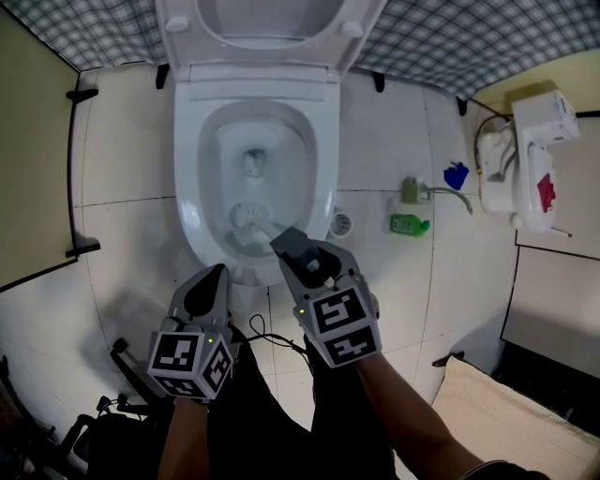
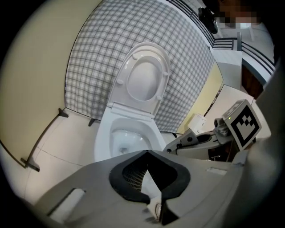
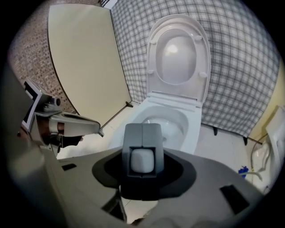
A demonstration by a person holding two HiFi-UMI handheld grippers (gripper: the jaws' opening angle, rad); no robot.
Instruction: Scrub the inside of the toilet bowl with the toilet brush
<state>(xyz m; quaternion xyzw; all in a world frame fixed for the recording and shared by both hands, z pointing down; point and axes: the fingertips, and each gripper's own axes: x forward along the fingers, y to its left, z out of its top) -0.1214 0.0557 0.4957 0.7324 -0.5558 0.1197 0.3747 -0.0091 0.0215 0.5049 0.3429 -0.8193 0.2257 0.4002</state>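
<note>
The white toilet bowl (image 1: 187, 187) stands with its seat and lid (image 1: 267, 23) raised. The toilet brush head (image 1: 247, 218) rests inside the bowl against the near wall. Its grey handle runs back into my right gripper (image 1: 292, 246), which is shut on it just over the bowl's front rim. In the right gripper view the handle's pale end (image 3: 142, 160) shows between the fingers, with the bowl (image 3: 187, 129) beyond. My left gripper (image 1: 211, 281) hangs beside it at the left, in front of the rim, shut and holding nothing. From the left gripper view the bowl (image 2: 129, 138) and the right gripper (image 2: 196, 140) are in sight.
A green bottle (image 1: 409, 224), a floor drain (image 1: 341, 223), a hose sprayer (image 1: 412, 190) and a blue item (image 1: 456, 175) sit on the tiles right of the toilet. A white unit (image 1: 534, 159) stands at the far right. A cream partition (image 1: 33, 159) closes the left. Cables (image 1: 267, 337) lie near my feet.
</note>
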